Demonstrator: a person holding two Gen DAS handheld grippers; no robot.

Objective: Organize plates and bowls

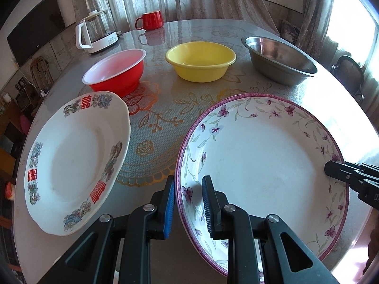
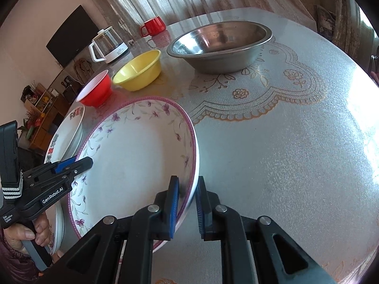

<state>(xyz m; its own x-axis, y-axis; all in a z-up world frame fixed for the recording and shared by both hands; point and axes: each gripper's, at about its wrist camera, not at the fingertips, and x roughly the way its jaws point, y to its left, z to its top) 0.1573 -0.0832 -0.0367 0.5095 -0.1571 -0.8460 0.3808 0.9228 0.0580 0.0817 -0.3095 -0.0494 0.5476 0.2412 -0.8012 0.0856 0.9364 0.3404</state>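
Left wrist view: round table [image 1: 236,30] under a patterned cover, curtained windows behind. Left gripper [image 1: 188,203] pinching the near-left rim of the floral plate [image 1: 260,161], one pad outside the rim, one inside. Right gripper [image 1: 350,177] reaching in at the plate's right rim. Lying just left of the left gripper, tilted: a white plate with red characters [image 1: 73,163]. Standing beyond, in a row: red bowl [image 1: 118,71], yellow bowl [image 1: 201,61], steel bowl [image 1: 279,59].

Right wrist view: same table [image 2: 284,153], dark screen on the far wall. Right gripper [image 2: 187,203] clamping the floral plate [image 2: 135,156] at its near-right rim, pads pressing both faces. Left gripper [image 2: 78,163] gripping the opposite rim.

Likely handling: glazed ceramic, stiff, fairly heavy, slippery, breakable; gripping opposite rims and keeping it level seeming safest.
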